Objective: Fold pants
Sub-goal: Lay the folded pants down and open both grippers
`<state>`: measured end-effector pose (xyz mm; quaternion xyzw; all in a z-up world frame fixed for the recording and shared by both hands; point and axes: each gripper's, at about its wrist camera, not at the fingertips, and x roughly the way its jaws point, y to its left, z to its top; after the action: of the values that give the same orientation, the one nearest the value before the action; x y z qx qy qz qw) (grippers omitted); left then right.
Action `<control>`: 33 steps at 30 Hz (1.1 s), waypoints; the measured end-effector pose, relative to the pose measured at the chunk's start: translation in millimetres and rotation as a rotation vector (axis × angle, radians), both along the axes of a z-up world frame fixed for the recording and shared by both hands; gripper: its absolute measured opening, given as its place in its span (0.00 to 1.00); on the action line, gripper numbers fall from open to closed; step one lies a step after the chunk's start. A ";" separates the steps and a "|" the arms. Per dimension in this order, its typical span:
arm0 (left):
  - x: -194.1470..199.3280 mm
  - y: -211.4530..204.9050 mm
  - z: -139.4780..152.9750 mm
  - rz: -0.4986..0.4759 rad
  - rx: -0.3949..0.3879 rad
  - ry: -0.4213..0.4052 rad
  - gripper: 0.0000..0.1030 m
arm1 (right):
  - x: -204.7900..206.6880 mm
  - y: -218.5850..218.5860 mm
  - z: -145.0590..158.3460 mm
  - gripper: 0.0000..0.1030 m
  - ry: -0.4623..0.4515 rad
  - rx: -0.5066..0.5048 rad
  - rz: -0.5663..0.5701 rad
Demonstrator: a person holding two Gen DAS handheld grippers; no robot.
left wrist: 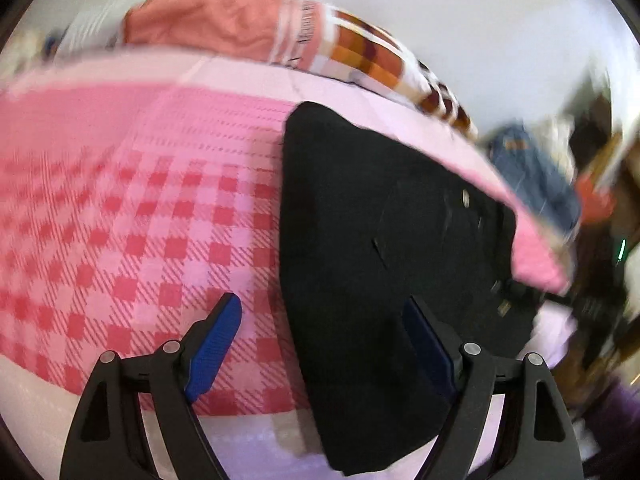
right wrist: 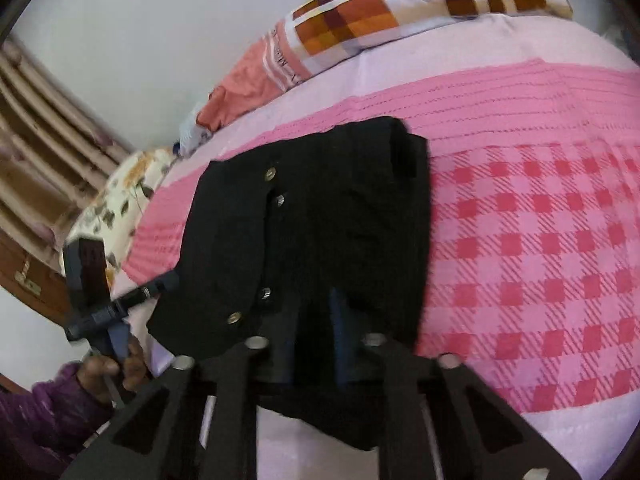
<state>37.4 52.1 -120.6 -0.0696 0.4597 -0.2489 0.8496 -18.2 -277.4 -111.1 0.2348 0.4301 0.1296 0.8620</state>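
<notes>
Black pants point(right wrist: 320, 220) lie folded on pink checked bedspread point(right wrist: 540, 240). Left gripper point(left wrist: 320, 344) spread wide, empty, above them. Right gripper point(right wrist: 314, 340) nearly closed; grip on cloth unclear.

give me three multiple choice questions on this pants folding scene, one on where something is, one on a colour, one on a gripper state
1. Where do the black pants lie?
A. on the pink checked bedspread
B. on a wooden floor
C. draped over a chair

2. What colour are the pads on the left gripper?
A. yellow
B. blue
C. white

3. How does the left gripper stand?
A. clamped on the pillow
B. shut on the pants
C. open, holding nothing

Answers:
1. A, the right wrist view shows the pants flat on the checked spread, with the orange-checked pillow farther back.
2. B, the left wrist view shows a blue pad on each finger.
3. C, its fingers stand wide apart above the pants' edge with no cloth between them, while the right gripper sits low over the pants with its fingers close together.
</notes>
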 end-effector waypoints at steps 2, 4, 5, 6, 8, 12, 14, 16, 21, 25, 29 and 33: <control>-8.5 -13.3 0.3 -0.042 0.100 -0.052 0.81 | 5.1 -9.4 -0.4 0.00 0.031 0.040 -0.005; -9.5 -9.7 8.6 -0.031 0.075 -0.053 0.80 | 5.1 -7.7 11.6 0.07 0.019 0.018 -0.010; -9.8 -5.7 15.2 -0.015 0.060 -0.072 0.80 | 3.2 -7.2 18.8 0.12 -0.004 0.023 -0.010; -10.6 -2.4 22.7 0.000 0.051 -0.100 0.80 | 2.7 -6.9 31.8 0.12 -0.048 0.031 -0.014; -8.2 -0.6 39.0 0.021 0.051 -0.164 0.80 | 10.0 -2.1 46.5 0.12 -0.094 0.001 -0.023; 23.5 -18.8 52.9 -0.055 -0.003 -0.177 0.80 | 45.6 6.8 59.2 0.14 -0.134 -0.061 -0.029; 39.1 -30.3 53.1 -0.070 -0.016 -0.196 0.81 | 63.2 8.4 53.4 0.14 -0.115 -0.092 -0.041; 64.7 -39.8 41.8 -0.076 -0.045 -0.129 0.81 | 76.3 5.6 38.1 0.07 -0.066 -0.110 -0.048; 100.4 -40.8 5.7 -0.095 -0.119 0.058 0.80 | 80.1 -12.0 10.9 0.00 -0.035 -0.025 -0.092; 90.9 -47.6 18.2 -0.071 -0.014 0.009 0.80 | 81.3 -12.3 12.9 0.00 -0.013 -0.026 -0.104; 65.6 -44.6 47.6 0.055 0.143 -0.100 0.81 | 53.8 18.3 53.7 0.13 -0.133 -0.174 -0.138; 42.1 -36.2 78.2 0.184 0.222 -0.205 0.93 | 15.7 55.5 77.8 0.23 -0.230 -0.318 -0.202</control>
<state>79.5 16.0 -42.4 0.0086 0.3868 -0.1237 0.9138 -2.5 -221.9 -33.3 0.1216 0.3183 -0.0011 0.9402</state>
